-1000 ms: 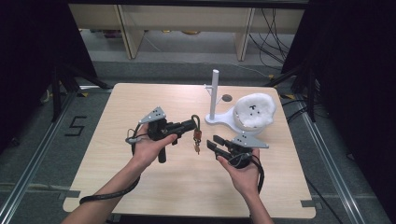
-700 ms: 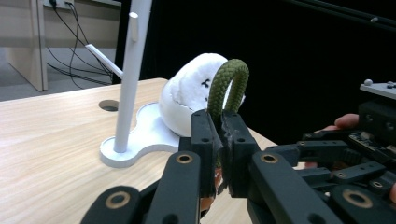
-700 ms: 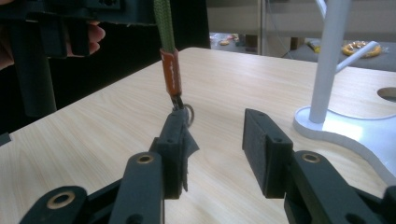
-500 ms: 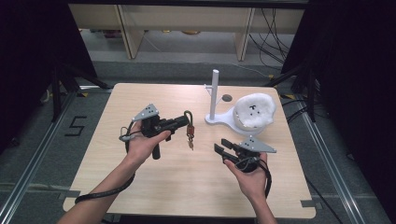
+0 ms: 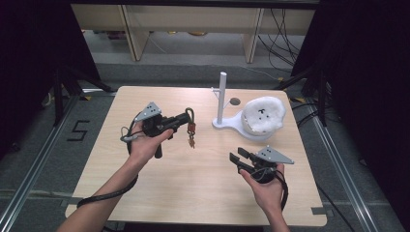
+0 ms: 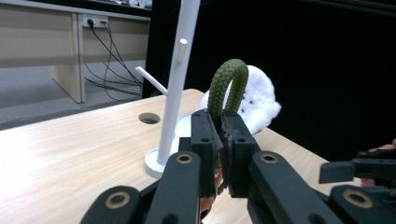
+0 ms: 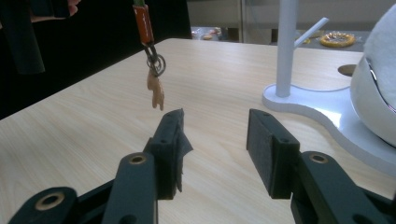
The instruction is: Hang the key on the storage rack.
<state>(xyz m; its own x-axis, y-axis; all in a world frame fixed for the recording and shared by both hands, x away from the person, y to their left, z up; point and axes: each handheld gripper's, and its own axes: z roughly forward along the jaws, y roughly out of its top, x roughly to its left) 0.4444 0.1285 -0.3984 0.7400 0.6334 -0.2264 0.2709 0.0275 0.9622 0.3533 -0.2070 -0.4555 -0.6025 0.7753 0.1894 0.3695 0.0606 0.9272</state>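
My left gripper [image 5: 185, 117] hovers over the left middle of the table, shut on the olive rope loop [image 6: 227, 88] of a keychain [image 5: 191, 135]. An orange strap, metal rings and a small tan charm [image 7: 155, 91] dangle below it, clear of the tabletop. A white stand [image 5: 222, 96] with a pole and side pegs rises at the back right. A white fluffy item [image 5: 263, 116] rests on the stand's base [image 5: 227, 124]. Near the front right, my right gripper [image 5: 237, 158] is open, with nothing between its jaws [image 7: 215, 140].
The wooden table [image 5: 159, 193] has a round hole [image 5: 235, 101] behind the stand. Shelving and cables lie on the floor beyond the far edge. A metal rail [image 5: 29, 174] runs along the floor at left.
My left gripper has carried the keychain a little left and toward the far side. The right gripper has drawn back toward the front right of the table.
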